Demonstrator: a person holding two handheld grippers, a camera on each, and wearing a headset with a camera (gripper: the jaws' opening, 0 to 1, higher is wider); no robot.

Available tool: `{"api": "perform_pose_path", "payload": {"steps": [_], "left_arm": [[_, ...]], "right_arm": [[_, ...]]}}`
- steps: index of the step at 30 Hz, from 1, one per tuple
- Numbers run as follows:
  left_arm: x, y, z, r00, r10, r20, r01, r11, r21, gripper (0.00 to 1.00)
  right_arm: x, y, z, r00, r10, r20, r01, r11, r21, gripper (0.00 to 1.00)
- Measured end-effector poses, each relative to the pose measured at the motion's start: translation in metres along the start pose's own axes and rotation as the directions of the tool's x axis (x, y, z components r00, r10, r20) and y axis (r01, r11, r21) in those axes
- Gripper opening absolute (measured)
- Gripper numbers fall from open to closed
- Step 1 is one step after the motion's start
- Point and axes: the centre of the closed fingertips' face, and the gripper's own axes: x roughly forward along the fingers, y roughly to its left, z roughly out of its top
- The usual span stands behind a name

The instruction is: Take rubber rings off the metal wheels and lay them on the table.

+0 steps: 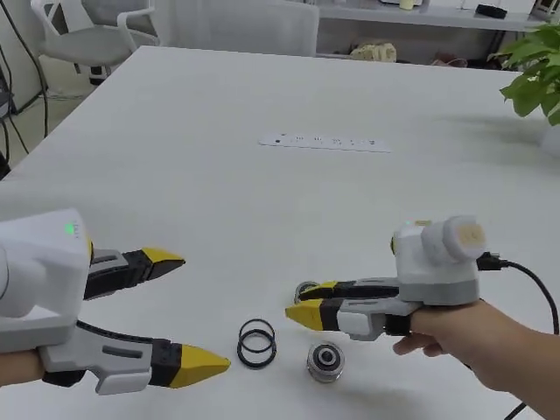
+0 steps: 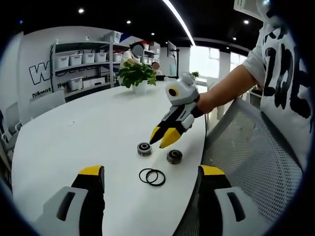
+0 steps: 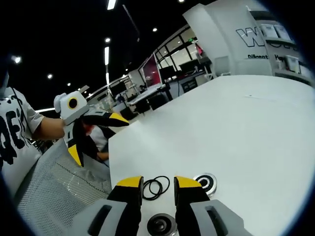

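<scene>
Your left gripper (image 1: 188, 311) is spread wide, its yellow-tipped jaws holding nothing. The two thin black rubber rings (image 1: 256, 341) lie flat on the white table (image 1: 219, 131) just ahead of its jaw tips, overlapping one another. Straight past the rings from that gripper stand two small round metal wheels, apart from each other: one metal wheel (image 1: 325, 360) a little to its right, the second metal wheel (image 2: 144, 149) a little to its left. Your right gripper (image 1: 297, 302) points back toward the left one, its tips over the gap between the wheels. Its jaws are drawn close with a narrow slit between them, pinching nothing. From the right gripper the rings lie dead ahead, seen through that slit. The first wheel sits low beneath its jaws and the second lies just beside its right jaw tip. In the head view those jaws cover part of the second wheel. I cannot tell whether either wheel carries a rubber ring. Your hand (image 1: 464, 341) grips the right gripper's handle, and a black cable (image 1: 535, 284) trails from its rear. Far off to the right gripper's right a flat white power strip (image 1: 324, 142) lies on the table. A green leafy plant (image 1: 535, 70) stands well beyond the right gripper from the left one, and a white office chair (image 1: 87, 35) stands past the table's far edge.
</scene>
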Motion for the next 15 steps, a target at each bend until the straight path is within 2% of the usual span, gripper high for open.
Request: {"api": "perform_pose_path", "payload": {"steps": [7, 15], "left_arm": [[-0.004, -0.002, 0.007, 1.0000, 0.005, 0.008, -0.005, 1.000, 0.007, 0.76], [-0.007, -0.006, 0.013, 0.9999, 0.001, 0.015, -0.001, 1.000, 0.009, 0.79]], "right_arm": [[-0.027, 0.003, 0.011, 0.9979, -0.030, 0.058, 0.032, 0.999, -0.039, 0.32], [-0.054, 0.010, 0.016, 0.9919, -0.072, 0.105, 0.082, 0.992, -0.093, 0.46]]}}
